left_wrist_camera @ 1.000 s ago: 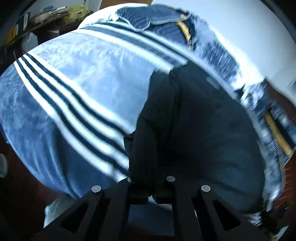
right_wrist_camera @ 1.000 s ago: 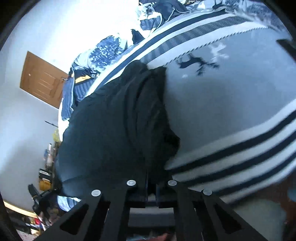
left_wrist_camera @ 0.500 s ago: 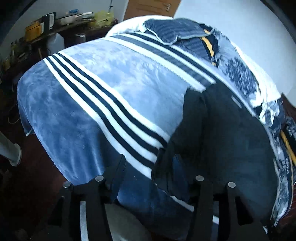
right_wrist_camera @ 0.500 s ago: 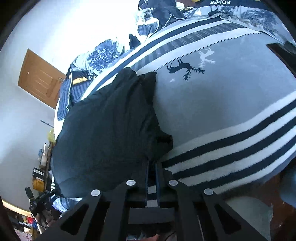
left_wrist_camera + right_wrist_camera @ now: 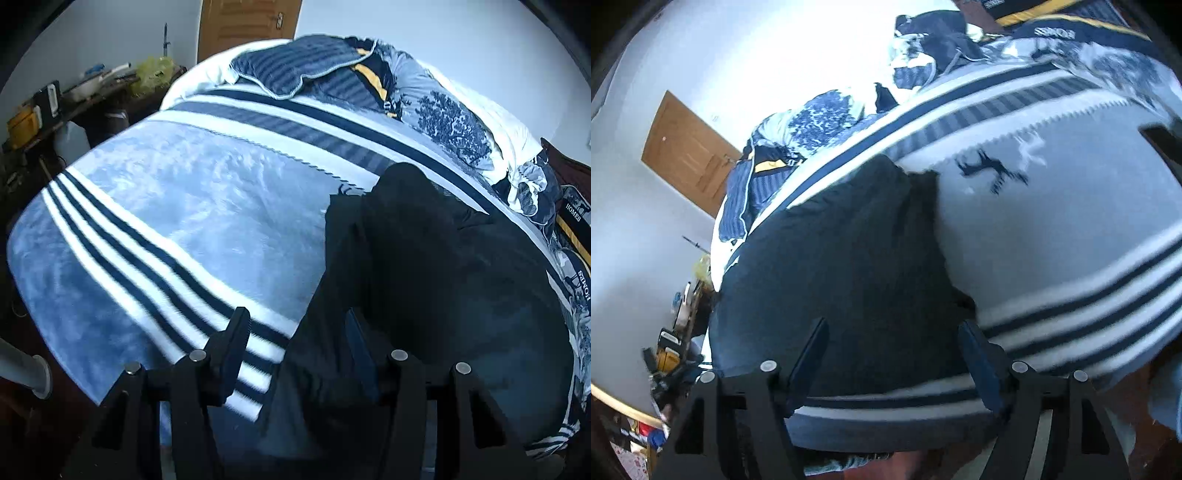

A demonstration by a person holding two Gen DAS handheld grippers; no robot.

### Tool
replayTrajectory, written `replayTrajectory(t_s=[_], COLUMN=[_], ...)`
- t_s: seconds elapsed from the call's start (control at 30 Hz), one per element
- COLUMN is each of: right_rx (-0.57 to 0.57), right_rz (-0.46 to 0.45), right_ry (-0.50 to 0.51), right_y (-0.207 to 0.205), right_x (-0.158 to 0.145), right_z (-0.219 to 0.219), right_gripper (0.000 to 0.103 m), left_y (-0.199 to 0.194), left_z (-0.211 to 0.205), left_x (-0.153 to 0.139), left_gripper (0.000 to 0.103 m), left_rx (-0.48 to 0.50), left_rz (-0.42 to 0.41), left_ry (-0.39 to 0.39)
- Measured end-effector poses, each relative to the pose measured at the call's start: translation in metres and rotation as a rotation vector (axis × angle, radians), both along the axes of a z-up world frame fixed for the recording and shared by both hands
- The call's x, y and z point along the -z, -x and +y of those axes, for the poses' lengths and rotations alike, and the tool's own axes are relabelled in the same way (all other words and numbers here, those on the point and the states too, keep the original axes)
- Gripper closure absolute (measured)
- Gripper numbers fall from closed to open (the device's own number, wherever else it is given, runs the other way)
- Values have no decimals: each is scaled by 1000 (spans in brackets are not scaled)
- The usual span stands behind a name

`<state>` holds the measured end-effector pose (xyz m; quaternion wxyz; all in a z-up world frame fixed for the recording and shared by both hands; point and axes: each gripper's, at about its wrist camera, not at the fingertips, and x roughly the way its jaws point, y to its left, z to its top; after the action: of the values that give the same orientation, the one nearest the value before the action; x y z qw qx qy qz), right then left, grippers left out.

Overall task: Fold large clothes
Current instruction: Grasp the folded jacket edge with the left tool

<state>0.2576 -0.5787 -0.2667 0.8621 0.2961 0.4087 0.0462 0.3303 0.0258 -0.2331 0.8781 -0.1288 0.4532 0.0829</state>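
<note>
A large black garment [image 5: 436, 280] lies spread on a blue blanket with white and navy stripes [image 5: 177, 221]; its near edge hangs toward the bed's front. My left gripper [image 5: 299, 325] is open over the garment's near left edge, holding nothing. In the right wrist view the same black garment [image 5: 842, 266] fills the middle on the striped blanket [image 5: 1071, 236]. My right gripper [image 5: 894, 332] is open just above the garment's near edge, empty.
Pillows and crumpled blue bedding [image 5: 332, 70] lie at the bed's far side. A cluttered dark table [image 5: 74, 99] stands left of the bed, near a wooden door [image 5: 247, 26]. The door also shows in the right wrist view [image 5: 687, 151].
Both grippers were shut on the garment's near edge a second ago. The left opened first, then the right. Both have drawn back from the bed.
</note>
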Motion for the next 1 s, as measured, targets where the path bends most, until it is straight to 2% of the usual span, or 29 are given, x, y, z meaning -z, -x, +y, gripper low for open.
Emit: replayTrajectory(t_s=[0.07,0.13,0.23,0.3,0.37,0.4,0.43,0.47,0.5,0.53,0.6,0.67,0.7,0.77,0.83,0.87,0.9,1.0], right_rx=[0,-31,-75,-83,-68,-66,-72,-75,-79,-88,-98,-98,-98,-92,-69,-52,-40,-12], right_rz=[15,29,56,43,21,31,6,-5,-5,1,-2,-28,-42,-54,11,78,106,91], right_ry=[71,88,105,74,-13,-50,-48,-23,5,3,-18,-18,-7,18,45,55,61,93], right_y=[-20,-44,-78,-90,-92,-94,-95,-95,-95,-95,-94,-90,-87,-82,-87,-92,-94,-89], right_x=[-4,1,18,31,44,48,45,41,40,42,42,37,33,28,36,46,50,45], right_z=[-4,-8,-10,-10,-9,-8,-6,-4,-2,-2,-3,-4,-3,0,-1,-2,-2,-2], right_gripper=[27,27,34,40,48,61,66,67,67,74,89,97,98,99,99,99,99,100], left_y=[-7,-17,-28,-31,-33,-33,-34,-33,-33,-31,-26,-18,-16,-17,-22,-23,-22,-18], left_z=[-3,-5,-2,-3,-5,-7,-10,-13,-16,-18,-22,-23,-25,-25,-26,-28,-30,-31], left_x=[2,10,24,26,25,24,24,24,23,22,16,6,3,7,15,16,16,16], left_gripper=[48,48,48,48,49,53,63,70,81,88,98,100,101,101,101,101,101,101], left_rx=[16,26,-8,-12,-2,5,17,31,50,56,62,76,75,54,56,52,51,37], left_rz=[-15,-15,30,27,17,11,7,5,2,-5,-37,-95,-110,-73,-27,-22,-18,-17], left_ry=[12,28,118,135,121,112,106,108,110,99,76,65,37,-14,-20,-38,-58,-82])
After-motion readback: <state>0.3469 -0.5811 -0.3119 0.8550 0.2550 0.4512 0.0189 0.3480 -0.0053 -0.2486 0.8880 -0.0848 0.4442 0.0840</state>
